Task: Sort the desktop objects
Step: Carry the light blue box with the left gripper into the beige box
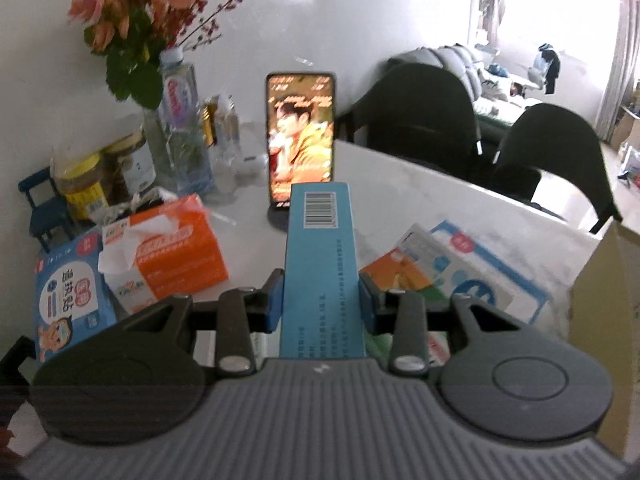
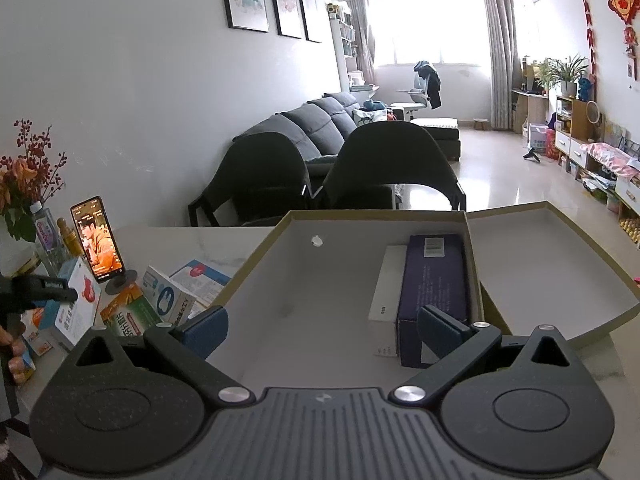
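Slim blue box [image 1: 320,264] (barcode on end), gripper-held

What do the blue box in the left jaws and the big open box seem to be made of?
Blue box: thin printed card, slightly glossy, judging by crisp folded edges and a printed barcode.
Open box: stiff paperboard, matte; brownish raw-looking rim, pale grey lining, hinged lid flap. Probably cardboard, though a coating cannot be ruled out.
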A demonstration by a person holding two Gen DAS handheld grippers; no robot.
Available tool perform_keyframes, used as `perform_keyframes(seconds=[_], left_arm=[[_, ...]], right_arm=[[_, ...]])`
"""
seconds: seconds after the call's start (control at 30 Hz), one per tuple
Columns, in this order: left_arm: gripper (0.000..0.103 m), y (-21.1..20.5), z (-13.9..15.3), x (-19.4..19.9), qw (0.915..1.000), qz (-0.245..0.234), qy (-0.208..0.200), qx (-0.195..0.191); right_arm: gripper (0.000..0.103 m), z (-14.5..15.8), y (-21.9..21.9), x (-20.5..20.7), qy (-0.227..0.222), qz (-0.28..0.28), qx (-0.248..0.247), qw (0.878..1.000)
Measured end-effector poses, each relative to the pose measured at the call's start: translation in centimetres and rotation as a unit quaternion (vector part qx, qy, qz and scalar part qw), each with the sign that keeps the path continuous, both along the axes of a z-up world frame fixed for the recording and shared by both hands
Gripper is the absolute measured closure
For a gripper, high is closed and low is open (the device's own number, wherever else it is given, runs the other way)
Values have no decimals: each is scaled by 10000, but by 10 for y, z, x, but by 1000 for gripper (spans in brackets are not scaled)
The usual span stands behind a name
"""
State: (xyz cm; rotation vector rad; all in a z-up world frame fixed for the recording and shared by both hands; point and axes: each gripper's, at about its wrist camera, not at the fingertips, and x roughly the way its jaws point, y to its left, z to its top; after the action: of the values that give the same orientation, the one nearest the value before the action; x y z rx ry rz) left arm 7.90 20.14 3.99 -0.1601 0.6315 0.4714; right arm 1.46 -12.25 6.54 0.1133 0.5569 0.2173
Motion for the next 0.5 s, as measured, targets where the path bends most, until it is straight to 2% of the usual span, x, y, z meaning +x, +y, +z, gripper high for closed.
perform_keyframes(seconds=[0.5], left_arm=[[68,-60,22,20,9942,-980,-385,-236]], right_arm=[[2,6,-19,-4,-45,-200,48,9998]])
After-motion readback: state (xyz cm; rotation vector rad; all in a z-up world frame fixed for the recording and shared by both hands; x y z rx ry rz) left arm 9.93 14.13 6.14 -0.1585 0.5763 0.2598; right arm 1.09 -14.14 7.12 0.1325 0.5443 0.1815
